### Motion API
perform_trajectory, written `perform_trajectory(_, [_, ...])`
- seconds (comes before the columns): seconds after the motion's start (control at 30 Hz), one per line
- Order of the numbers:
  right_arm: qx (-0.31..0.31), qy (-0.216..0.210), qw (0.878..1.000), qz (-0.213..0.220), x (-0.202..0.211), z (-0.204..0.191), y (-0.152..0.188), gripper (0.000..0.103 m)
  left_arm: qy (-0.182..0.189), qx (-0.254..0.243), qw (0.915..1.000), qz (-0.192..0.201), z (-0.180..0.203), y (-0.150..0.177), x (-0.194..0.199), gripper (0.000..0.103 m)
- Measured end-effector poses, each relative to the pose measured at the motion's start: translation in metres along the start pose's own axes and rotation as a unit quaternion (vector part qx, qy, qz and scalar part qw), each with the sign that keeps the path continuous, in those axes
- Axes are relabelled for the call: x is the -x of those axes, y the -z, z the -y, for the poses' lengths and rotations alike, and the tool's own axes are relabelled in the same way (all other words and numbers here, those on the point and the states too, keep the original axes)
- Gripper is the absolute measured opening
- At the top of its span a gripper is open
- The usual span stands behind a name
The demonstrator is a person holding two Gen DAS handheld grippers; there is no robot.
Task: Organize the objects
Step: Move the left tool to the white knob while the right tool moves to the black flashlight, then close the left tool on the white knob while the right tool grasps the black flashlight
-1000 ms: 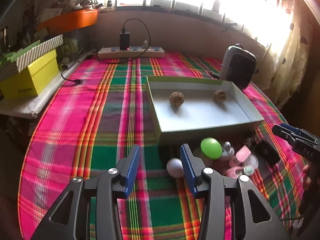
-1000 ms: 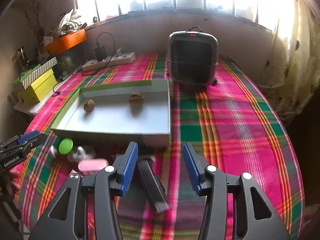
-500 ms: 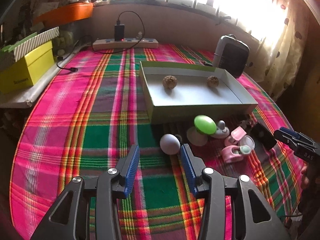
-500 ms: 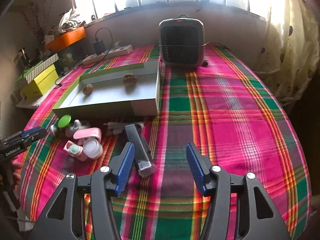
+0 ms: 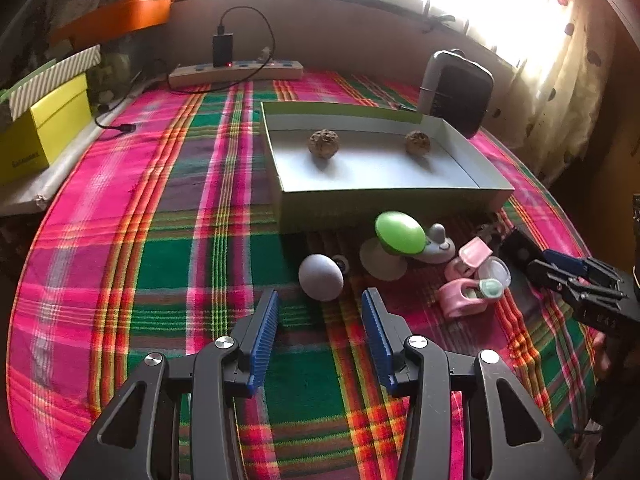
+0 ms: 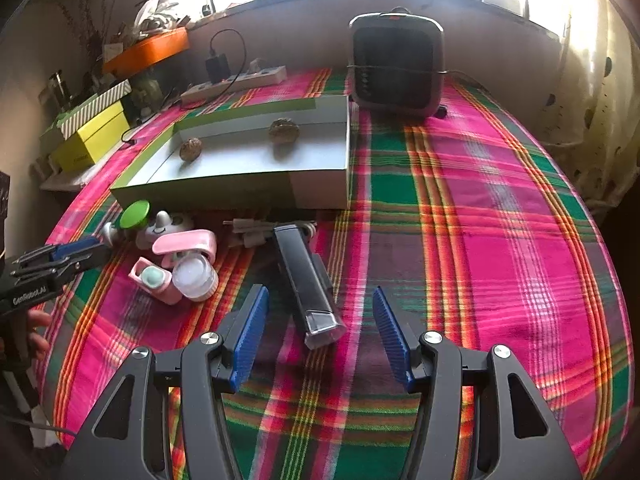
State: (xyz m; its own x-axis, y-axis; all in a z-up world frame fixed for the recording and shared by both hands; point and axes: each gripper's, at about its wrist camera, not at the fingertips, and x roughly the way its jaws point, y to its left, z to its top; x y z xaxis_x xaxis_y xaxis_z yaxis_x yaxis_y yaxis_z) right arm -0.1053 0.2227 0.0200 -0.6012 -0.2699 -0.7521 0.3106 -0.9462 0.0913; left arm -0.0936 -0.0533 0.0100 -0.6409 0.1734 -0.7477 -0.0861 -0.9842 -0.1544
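A shallow white box with green rim (image 5: 384, 196) (image 6: 240, 190) holds two brown walnuts (image 5: 323, 143) (image 5: 417, 143). In front of it lie a grey egg-shaped object (image 5: 321, 277), a green-topped toy (image 5: 400, 233), a grey toy (image 5: 439, 242), pink containers (image 5: 466, 294) (image 6: 186, 246) and a black rectangular device (image 6: 308, 280). My left gripper (image 5: 318, 312) is open and empty, just short of the grey egg. My right gripper (image 6: 318, 312) is open and empty, its tips flanking the near end of the black device.
A dark fan heater (image 6: 396, 66) stands behind the box. A power strip with charger (image 5: 236, 70) lies at the back. Yellow and striped boxes (image 5: 44, 120) sit at the left on a ledge. The plaid cloth (image 6: 500, 220) covers the round table.
Both grippers have pulled back from the box toward me, so the objects now lie ahead of the fingertips. The right gripper's jaws have spread wider.
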Motion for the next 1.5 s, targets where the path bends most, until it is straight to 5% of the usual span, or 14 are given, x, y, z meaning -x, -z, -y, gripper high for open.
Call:
perform_trajectory(1.0, [0.036,0.029,0.999,-0.022,-0.019,-0.009,-0.012,0.055,-0.030,-0.034,0.9989,-0.009,0.010,-0.015,-0.018,0.041])
perform_trajectory(1.2, [0.036,0.029,0.999,-0.022,-0.019,-0.009,-0.012,0.055,-0.035,-0.030,0.9989,-0.008,0.008,-0.015,-0.018,0.034])
perform_trajectory(1.5, [0.043,0.029,0.998,-0.018,-0.017,-0.012,-0.012,0.037,-0.036,-0.033,0.9988,-0.008,0.008,-0.014,-0.017,0.025])
